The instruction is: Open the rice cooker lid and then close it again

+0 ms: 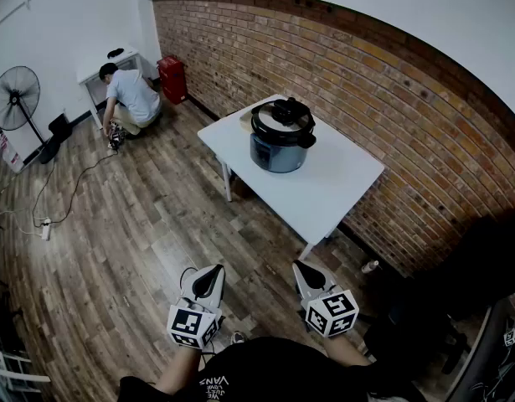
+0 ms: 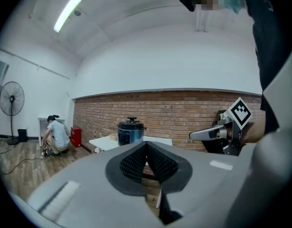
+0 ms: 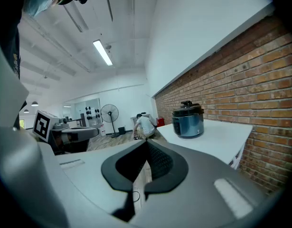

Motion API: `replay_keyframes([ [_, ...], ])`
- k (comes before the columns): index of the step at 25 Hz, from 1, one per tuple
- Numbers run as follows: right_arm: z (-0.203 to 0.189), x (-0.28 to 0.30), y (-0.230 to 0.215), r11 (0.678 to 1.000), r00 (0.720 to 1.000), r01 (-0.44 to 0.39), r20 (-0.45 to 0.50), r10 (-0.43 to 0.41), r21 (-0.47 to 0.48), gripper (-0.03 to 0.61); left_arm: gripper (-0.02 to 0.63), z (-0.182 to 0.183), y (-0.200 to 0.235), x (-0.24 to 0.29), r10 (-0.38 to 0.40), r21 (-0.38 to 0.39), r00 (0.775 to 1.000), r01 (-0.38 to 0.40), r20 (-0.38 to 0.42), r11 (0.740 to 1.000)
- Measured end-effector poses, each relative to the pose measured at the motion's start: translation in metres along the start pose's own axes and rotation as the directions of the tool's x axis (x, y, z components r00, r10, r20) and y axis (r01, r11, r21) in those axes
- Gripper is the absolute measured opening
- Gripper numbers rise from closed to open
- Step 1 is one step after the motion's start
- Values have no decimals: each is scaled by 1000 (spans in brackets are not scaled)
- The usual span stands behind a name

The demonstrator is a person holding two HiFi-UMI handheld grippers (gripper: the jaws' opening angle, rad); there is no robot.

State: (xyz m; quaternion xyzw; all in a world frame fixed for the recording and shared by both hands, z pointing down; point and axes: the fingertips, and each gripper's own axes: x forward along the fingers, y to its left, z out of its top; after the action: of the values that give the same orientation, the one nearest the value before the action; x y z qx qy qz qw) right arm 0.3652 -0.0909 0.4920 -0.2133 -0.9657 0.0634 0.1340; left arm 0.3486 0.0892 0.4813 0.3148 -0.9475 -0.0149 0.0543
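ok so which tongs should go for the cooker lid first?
Right, probably, by a small margin. The right tongs sit nearer the table and cooker, whose lid is closed. The left tongs are over floor further left. Both are shut, empty, well short of the table.

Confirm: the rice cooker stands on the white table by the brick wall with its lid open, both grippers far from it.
Wrong on the lid: the head view shows it closed. The rice cooker does stand on the white table by the brick wall, left gripper and right gripper far from it.
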Motion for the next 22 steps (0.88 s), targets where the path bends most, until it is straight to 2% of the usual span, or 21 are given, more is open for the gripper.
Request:
replay_keyframes([
  [3,6,5,5,994,998,-49,55,44,93,5,2,4,4,-1,-17,-25,999,18,27,1000],
  [6,16,9,10,987,990,-75,131,56,140,22,11,5,5,-2,-76,-68,996,78,37,995],
  [7,17,11,10,987,989,-65,142,44,144,60,35,4,6,-2,-97,-82,995,100,32,992],
  [9,16,16,10,988,989,-31,145,9,150,198,148,-1,10,-3,-131,-102,991,132,16,986],
  [10,15,18,11,988,990,-16,142,-6,152,240,164,-3,12,-5,-143,-105,990,143,10,984],
  [14,6,25,18,986,990,18,135,-41,163,278,196,-8,29,-17,-174,-110,985,174,12,979],
  [16,2,30,22,984,989,31,134,-55,174,294,217,-11,43,-19,-162,-118,987,162,13,980],
  [18,-1,38,23,982,991,41,121,-64,183,336,266,-12,58,-14,-146,-134,989,147,16,980],
  [22,-1,59,15,979,990,75,104,-96,189,413,329,-19,72,4,-173,-154,985,172,5,973],
])
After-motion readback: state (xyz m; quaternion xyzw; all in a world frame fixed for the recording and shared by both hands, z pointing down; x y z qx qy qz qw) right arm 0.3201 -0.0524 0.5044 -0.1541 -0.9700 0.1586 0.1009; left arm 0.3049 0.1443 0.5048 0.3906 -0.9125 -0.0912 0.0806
